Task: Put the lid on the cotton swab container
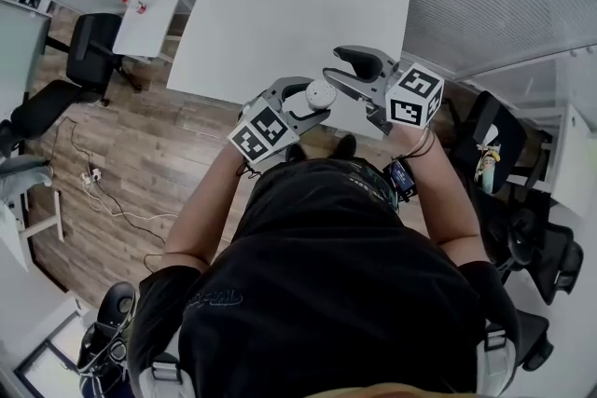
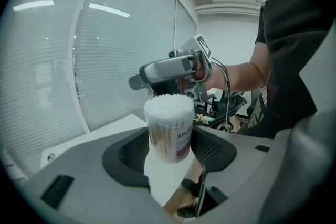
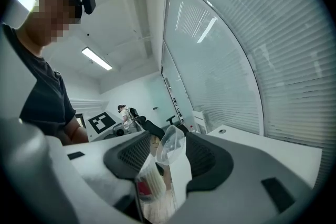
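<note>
The cotton swab container point(image 2: 169, 131) is a clear tube with a pink label, packed with white-tipped swabs and with no lid on top. My left gripper point(image 2: 170, 149) is shut on its lower body and holds it upright in the air. From the head view its white top point(image 1: 320, 94) shows between the left gripper point(image 1: 303, 107) and the right gripper point(image 1: 350, 75). The clear round lid point(image 3: 170, 145) hangs tilted between the wide jaws of my right gripper point(image 3: 170, 157), narrower than the gap. It sits just above the container point(image 3: 148, 183).
A white table point(image 1: 280, 23) lies ahead of the grippers, its near edge under them. Wood floor point(image 1: 159, 172) is below. Black office chairs point(image 1: 89, 51) and a small white cabinet point(image 1: 145, 9) stand to the left. A glass wall with blinds point(image 2: 121, 60) runs behind the table.
</note>
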A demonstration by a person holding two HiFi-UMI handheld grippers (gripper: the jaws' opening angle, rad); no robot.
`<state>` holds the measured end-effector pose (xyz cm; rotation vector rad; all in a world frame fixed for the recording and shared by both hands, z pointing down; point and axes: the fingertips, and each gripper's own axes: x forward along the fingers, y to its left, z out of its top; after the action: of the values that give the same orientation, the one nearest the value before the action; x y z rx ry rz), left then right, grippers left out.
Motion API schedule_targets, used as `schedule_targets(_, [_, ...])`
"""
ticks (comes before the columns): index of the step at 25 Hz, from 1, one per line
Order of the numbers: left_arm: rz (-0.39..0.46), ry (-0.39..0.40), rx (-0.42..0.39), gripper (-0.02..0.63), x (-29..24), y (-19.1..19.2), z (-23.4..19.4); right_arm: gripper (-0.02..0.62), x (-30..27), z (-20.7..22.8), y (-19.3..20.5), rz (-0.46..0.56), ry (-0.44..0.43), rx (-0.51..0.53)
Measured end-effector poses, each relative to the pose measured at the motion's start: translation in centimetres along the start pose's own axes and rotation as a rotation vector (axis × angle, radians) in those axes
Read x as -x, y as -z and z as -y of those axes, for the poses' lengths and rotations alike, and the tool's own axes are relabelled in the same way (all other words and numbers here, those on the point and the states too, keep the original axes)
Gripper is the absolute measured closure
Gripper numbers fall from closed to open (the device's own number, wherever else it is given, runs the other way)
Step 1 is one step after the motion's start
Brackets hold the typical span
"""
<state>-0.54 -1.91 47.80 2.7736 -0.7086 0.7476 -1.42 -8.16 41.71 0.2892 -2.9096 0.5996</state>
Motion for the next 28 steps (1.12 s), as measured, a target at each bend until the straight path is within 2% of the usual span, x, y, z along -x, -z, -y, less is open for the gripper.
schedule_targets(7, [-0.018, 0.000, -0.040, 0.347, 2.9, 1.5, 0.1, 0.379, -2.0, -3.1, -0.3, -0.015, 0.009, 0.044])
schedule_targets(28, [-0.009, -0.028, -0.011, 0.347, 3.0, 1.4, -1.9, 0.379, -2.1, -5.4, -2.2, 0.017, 0.001, 0.036])
